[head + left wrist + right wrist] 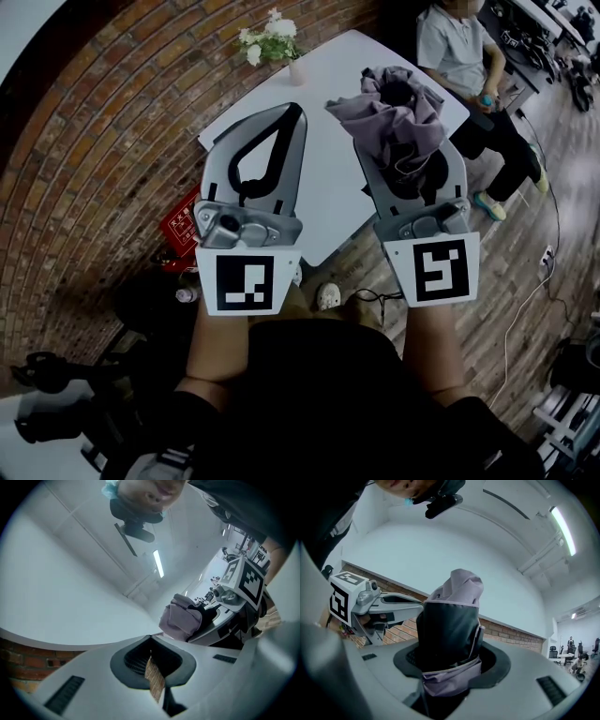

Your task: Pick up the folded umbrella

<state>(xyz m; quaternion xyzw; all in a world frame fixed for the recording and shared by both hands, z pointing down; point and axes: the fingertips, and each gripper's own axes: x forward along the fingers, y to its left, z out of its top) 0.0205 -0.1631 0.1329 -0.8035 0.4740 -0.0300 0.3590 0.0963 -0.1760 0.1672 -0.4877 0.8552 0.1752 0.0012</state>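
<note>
The folded umbrella (394, 112), lilac and black fabric bunched together, stands up between the jaws of my right gripper (401, 141), which is shut on its lower part. In the right gripper view the umbrella (450, 625) fills the gap between the jaws and rises well above them. My left gripper (295, 114) is level with it to the left, tips together and nothing between them. The left gripper view shows its own jaws (151, 641) meeting, with only a sliver of brick floor behind, and the held umbrella (180, 618) off to the right. Both grippers are raised above the white table (333, 197).
A vase of white flowers (272, 42) stands at the table's far edge. A seated person (459, 52) is beyond the table's right corner. Brick floor lies to the left with a red object (180, 225), wood floor with cables to the right.
</note>
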